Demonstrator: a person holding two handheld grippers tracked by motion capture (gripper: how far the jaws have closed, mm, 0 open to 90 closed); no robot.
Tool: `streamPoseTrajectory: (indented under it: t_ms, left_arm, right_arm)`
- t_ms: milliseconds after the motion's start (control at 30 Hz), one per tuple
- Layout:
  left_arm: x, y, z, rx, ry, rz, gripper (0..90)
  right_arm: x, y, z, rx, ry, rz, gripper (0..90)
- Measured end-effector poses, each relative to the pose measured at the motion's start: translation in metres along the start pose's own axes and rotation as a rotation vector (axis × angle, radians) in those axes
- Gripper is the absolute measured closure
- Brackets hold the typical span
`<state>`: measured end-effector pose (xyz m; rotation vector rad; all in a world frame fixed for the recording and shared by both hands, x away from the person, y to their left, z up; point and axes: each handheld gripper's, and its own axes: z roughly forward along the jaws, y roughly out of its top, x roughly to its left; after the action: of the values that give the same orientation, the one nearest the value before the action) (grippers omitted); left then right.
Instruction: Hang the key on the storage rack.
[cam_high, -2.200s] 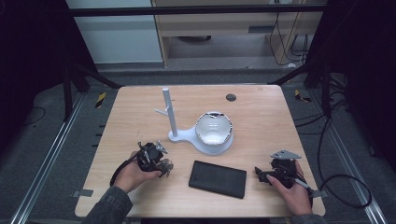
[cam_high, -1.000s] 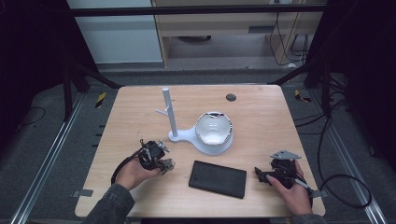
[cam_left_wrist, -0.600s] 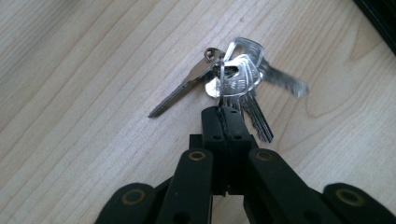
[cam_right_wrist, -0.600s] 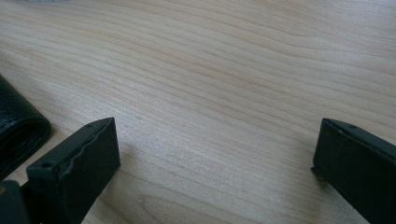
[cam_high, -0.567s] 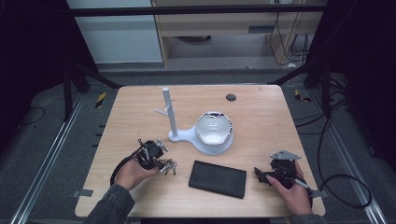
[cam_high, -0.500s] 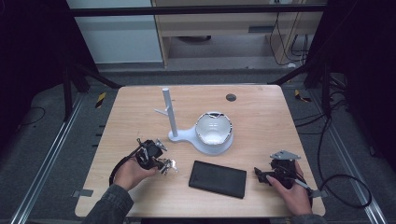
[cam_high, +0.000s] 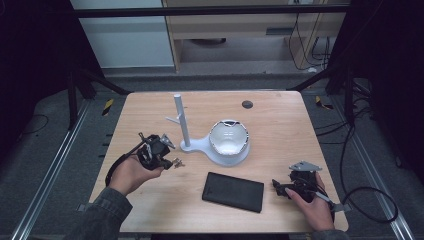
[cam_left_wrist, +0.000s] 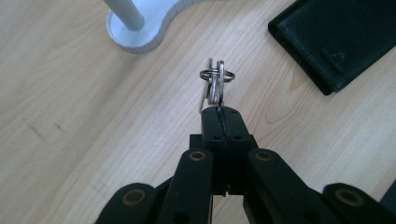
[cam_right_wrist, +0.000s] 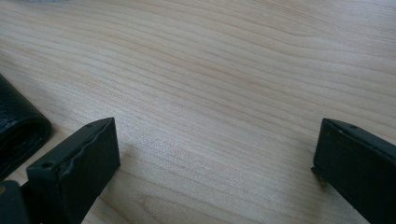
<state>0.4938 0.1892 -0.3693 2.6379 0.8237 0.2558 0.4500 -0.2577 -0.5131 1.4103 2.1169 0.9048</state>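
A small bunch of keys on a metal ring (cam_left_wrist: 216, 84) hangs clear of the wooden table (cam_high: 280, 135), pinched at one key's end by my left gripper (cam_left_wrist: 220, 114), which is shut on it. From above, that gripper (cam_high: 169, 158) is held over the table's left side with the keys (cam_high: 177, 162) at its tip, just left of the white stand. My right gripper (cam_right_wrist: 215, 140) rests low at the front right with its jaws wide open and only bare wood between them; in the high view it (cam_high: 278, 189) sits right of the black wallet (cam_high: 233, 192).
A white stand (cam_high: 200, 146) with an upright post (cam_high: 180, 117) and a round bowl (cam_high: 229, 140) occupies the middle of the table. A small dark disc (cam_high: 247, 104) lies near the far edge. The wallet's corner (cam_right_wrist: 18, 130) is close to my right gripper's left jaw.
My left gripper has risen from the table with the keys pinched in it, so the keys now hang above the wood. The right hand has stayed where it was.
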Motion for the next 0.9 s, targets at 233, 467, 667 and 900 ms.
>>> streamPoseTrajectory:
  t_ms: [233,467,667,900]
  left_arm:
    - [0.005,0.015,-0.033,-0.003,0.017,0.013,89.9]
    - [0.01,0.029,-0.057,-0.019,0.035,0.017,89.9]
    - [0.016,0.034,-0.067,-0.049,0.035,-0.006,89.9]
    - [0.019,0.04,-0.077,-0.059,0.044,-0.006,89.9]
  right_arm:
    - [0.0,0.0,0.0,0.0,0.0,-0.001,0.6]
    - [0.0,0.0,0.0,0.001,-0.001,0.001,0.4]
    - [0.0,0.003,0.003,0.003,0.004,-0.003,0.3]
    - [-0.001,0.007,0.007,0.003,0.006,-0.013,0.3]
